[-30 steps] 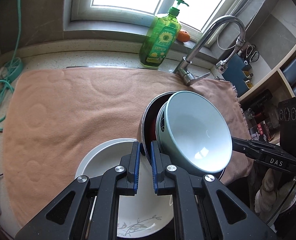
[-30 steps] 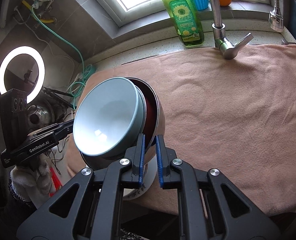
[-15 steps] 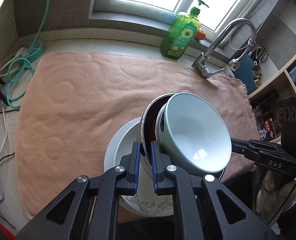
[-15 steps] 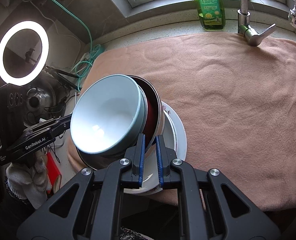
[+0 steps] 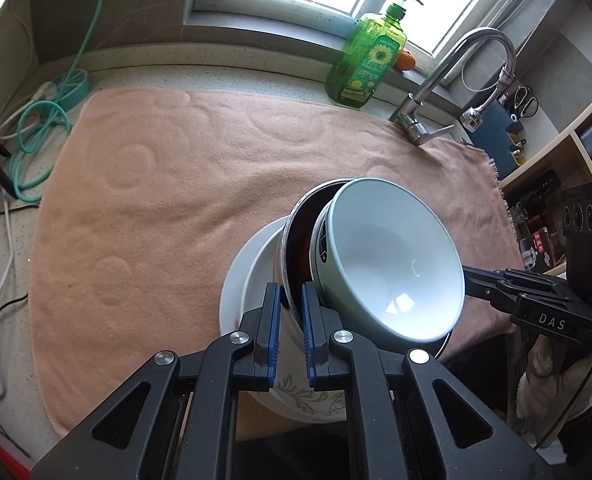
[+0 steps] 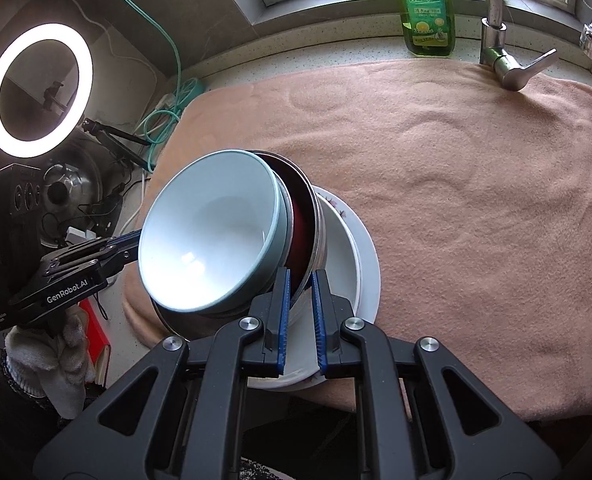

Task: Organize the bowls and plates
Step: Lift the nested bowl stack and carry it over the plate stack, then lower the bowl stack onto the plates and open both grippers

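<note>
A pale blue bowl (image 5: 391, 256) sits nested in a steel bowl with a red inside (image 5: 296, 236). My left gripper (image 5: 292, 304) is shut on the steel bowl's rim on one side. My right gripper (image 6: 299, 292) is shut on the same rim (image 6: 315, 224) on the opposite side. The two bowls (image 6: 212, 228) hang tilted over a stack of white plates (image 5: 252, 276) with a floral print, which lie at the near edge of the pink towel (image 6: 475, 208). The plates (image 6: 359, 264) show beneath the bowls in the right wrist view too.
A green soap bottle (image 5: 367, 60) and a chrome faucet (image 5: 447, 80) stand at the back by the window. Teal hose and cables (image 5: 44, 120) lie to the left. A ring light (image 6: 36, 88) stands off the counter's left. Shelves (image 5: 555, 152) are on the right.
Both grippers have carried the nested bowls up and back towards me. The plate stack now shows further under the bowls, and more of the towel is in view.
</note>
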The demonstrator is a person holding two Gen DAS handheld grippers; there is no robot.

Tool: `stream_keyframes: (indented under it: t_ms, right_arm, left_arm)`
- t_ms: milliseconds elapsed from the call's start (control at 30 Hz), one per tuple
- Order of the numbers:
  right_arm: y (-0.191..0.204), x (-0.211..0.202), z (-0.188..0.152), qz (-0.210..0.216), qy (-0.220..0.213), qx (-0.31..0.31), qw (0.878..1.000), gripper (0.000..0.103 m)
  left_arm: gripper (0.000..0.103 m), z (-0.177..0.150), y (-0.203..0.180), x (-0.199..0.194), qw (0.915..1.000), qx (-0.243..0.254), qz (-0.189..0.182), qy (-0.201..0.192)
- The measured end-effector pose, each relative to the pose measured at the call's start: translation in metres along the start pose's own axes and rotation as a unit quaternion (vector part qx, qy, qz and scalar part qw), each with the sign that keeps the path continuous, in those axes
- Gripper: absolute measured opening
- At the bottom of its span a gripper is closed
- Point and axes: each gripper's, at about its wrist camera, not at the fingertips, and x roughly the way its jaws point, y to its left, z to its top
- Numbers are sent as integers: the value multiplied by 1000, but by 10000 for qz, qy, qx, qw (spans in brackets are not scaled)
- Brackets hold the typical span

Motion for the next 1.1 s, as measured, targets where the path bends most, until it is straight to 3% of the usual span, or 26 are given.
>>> stream_keyframes:
  t_ms: [533,833,933,967,1033,1100]
  right_arm:
    - [3,-1,-3,-30,32,36,10000,12]
    - [0,-15,-8,-324,-121,-13,9994,14]
    - [1,-23,-11,-467,-239,-69,9986,36]
    - [1,-26,-11,-499,-290,-78,9983,49]
    - [2,-31,-12,-577,-380,-104,9976,57]
    - [3,-36,-12,-659,-452,-168,9967,70]
  left_arm:
    - [8,-5,1,-2,9998,78,-115,147]
    - [11,-9,7,-13,9999,60,-61,69]
    - [26,-11,9,-19,10000,48,-7,10]
    - [29,-11,8,-21,10000,73,23,-19]
    - [30,-11,8,-25,9998,117,117,-84]
    - [47,-11,8,-28,9997,112,151,-131]
